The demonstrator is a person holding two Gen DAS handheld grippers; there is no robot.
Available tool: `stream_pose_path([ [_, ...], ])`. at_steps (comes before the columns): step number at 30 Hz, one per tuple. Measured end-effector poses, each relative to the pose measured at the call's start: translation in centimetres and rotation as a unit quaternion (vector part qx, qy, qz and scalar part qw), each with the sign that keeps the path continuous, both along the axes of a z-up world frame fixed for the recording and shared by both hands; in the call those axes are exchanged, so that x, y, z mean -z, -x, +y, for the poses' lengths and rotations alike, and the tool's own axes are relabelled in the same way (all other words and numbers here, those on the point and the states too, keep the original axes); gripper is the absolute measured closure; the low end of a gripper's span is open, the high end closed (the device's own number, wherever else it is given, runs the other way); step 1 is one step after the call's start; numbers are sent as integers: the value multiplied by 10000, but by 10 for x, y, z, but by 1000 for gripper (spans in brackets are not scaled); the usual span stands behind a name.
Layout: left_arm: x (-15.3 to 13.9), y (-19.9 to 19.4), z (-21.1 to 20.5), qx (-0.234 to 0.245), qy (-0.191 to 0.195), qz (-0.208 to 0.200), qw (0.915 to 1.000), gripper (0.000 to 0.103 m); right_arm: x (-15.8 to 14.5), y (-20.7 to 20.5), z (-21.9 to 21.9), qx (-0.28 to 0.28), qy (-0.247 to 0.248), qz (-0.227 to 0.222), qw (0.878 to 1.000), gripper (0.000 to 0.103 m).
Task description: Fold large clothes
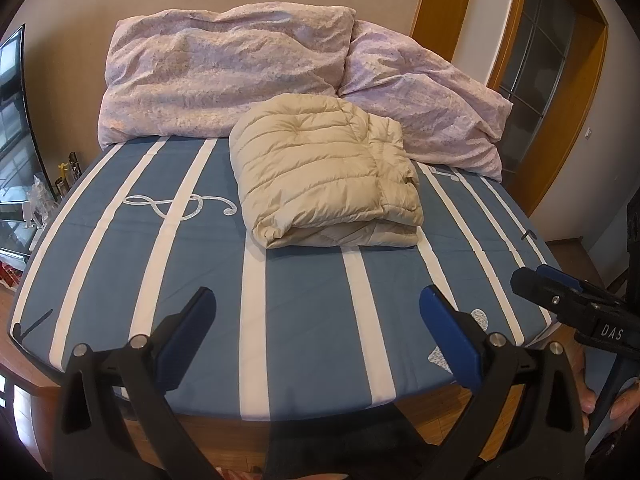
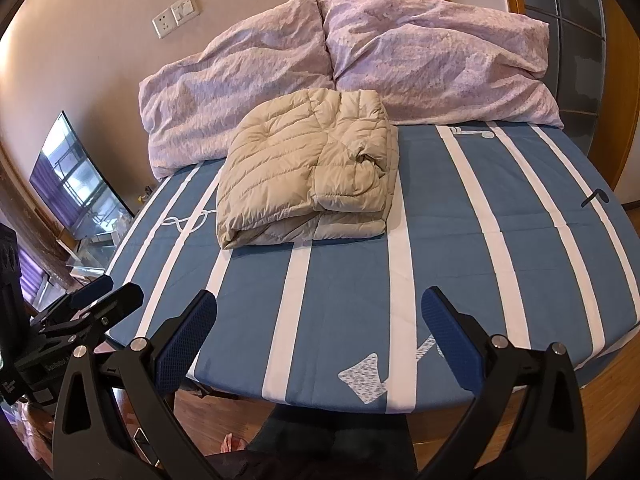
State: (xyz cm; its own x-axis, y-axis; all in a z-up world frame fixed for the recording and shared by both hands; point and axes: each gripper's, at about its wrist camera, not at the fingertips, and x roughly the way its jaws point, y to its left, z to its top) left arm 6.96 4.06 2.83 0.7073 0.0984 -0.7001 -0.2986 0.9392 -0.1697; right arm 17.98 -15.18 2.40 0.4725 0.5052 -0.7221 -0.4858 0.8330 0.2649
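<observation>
Both tools are hanging spread and empty over the near edge of the bed (image 1: 304, 320): the left tool (image 1: 316, 320) and the right tool (image 2: 320, 320) are each gaping wide, pinching nothing. Well apart from them, the beige puffer jacket (image 1: 324, 172) is lying folded into a compact bundle toward the far half of the striped sheet, just in front of the crumpled lilac duvet (image 1: 224, 72) heaped against the wall. Its layers are stacking flat with the loose edges tucked under, which is likely keeping the slippery padding from springing open. Judging by this, the folding is looking finished, and the tools are sitting clear so nothing is disturbing the bundle.
</observation>
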Motion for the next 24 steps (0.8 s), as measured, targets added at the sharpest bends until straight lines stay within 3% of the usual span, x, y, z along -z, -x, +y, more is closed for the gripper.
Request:
stream_pose_path([
  [24,0,-4,-5,4,-8,15,10000,2,0,0,2,15,-23,11,10000,1],
])
